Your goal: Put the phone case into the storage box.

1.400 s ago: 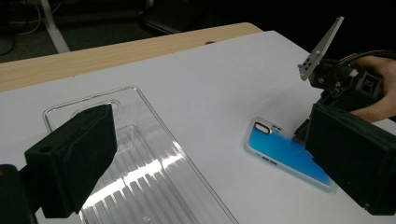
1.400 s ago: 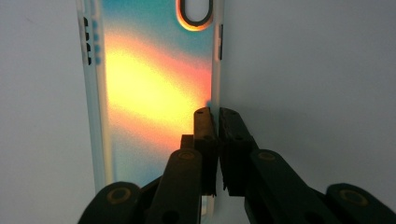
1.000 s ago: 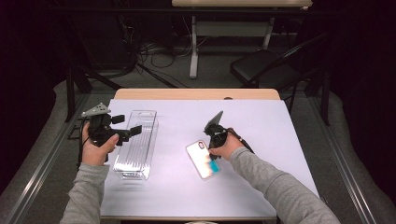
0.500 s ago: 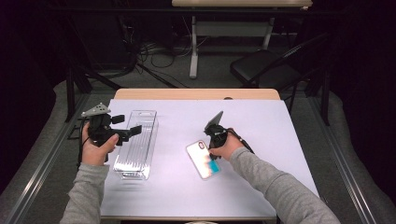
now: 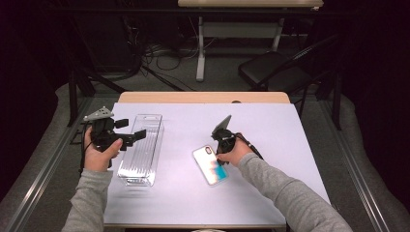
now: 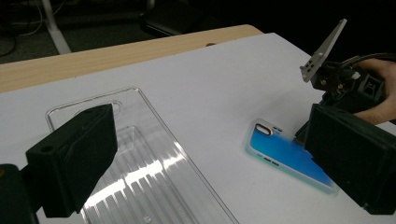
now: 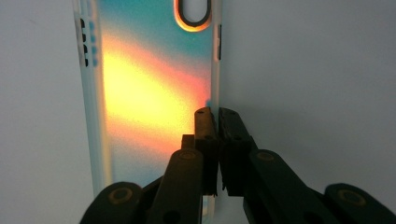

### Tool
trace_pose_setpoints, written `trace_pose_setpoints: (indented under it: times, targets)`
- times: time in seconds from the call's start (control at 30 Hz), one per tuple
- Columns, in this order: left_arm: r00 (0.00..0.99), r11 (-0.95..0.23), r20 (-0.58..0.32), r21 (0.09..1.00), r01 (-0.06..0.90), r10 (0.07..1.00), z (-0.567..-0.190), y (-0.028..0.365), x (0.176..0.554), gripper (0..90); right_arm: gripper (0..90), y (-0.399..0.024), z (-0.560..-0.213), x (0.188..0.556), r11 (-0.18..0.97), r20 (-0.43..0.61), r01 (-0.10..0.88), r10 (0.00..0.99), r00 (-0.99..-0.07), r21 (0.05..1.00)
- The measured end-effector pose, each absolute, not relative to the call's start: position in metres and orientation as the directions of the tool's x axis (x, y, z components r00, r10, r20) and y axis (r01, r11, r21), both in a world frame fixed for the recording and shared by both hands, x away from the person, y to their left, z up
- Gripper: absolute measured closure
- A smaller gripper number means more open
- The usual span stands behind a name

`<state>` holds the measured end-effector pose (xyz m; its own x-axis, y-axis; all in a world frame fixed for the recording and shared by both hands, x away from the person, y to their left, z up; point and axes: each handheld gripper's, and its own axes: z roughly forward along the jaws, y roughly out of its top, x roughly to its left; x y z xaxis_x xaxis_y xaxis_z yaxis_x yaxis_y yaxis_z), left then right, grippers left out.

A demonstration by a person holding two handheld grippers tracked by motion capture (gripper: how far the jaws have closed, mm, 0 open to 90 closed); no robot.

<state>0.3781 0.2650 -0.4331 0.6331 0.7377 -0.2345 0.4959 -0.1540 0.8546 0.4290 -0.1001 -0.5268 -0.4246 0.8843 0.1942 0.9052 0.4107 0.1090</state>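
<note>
Change since before: nothing has moved in the high view; both hands, the phone case and the clear tray sit just where they were.
High view, phone case: phone case (image 5: 211, 165) lies flat on the white table (image 5: 270, 125), near the middle, a bit to the right; it looks pale with a blue end nearest the person.
High view, right gripper: right gripper (image 5: 222, 153) points down at the right long edge of the case, and its hand rests just beside the case.
High view, left gripper: left gripper (image 5: 134, 137) hangs over the left side of the clear tray (image 5: 141, 150), well apart from the case.
Left gripper view: two black jaws stand wide apart with nothing between them; the tray lies below, and the case (image 6: 285, 156) shows bright blue with a camera hole at its far end.
Right gripper view: right gripper (image 7: 216, 112) has its jaws pressed together, pinching the thin side wall of the case (image 7: 149, 84); the case glows blue-green, orange and yellow, with an oval camera hole at the top.
</note>
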Motion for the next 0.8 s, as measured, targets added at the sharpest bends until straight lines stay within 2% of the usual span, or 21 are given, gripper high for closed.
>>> trace_pose_setpoints:
  times: [0.37,0.4,0.47,0.8]
  targets:
    - [0.633,-0.153,-0.235,0.855,0.496,0.737,-0.4329,0.2651,0.3779,3.0,87.5,-0.1004,-0.5230,0.4287,0.413,0.192,0.904,0.884,-0.427,0.112]
    - [0.633,-0.152,-0.236,0.855,0.496,0.737,-0.4329,0.2651,0.3778,3.0,87.5,-0.1002,-0.5249,0.4277,0.396,0.207,0.907,0.884,-0.419,0.143]
    - [0.633,-0.152,-0.236,0.855,0.495,0.737,-0.4328,0.2650,0.3777,3.1,87.5,-0.1000,-0.5239,0.4271,0.390,0.209,0.910,0.887,-0.412,0.139]
    - [0.637,-0.155,-0.235,0.856,0.494,0.734,-0.4329,0.2625,0.3774,3.2,87.5,-0.1024,-0.5168,0.4277,0.412,0.204,0.899,0.877,-0.435,0.146]
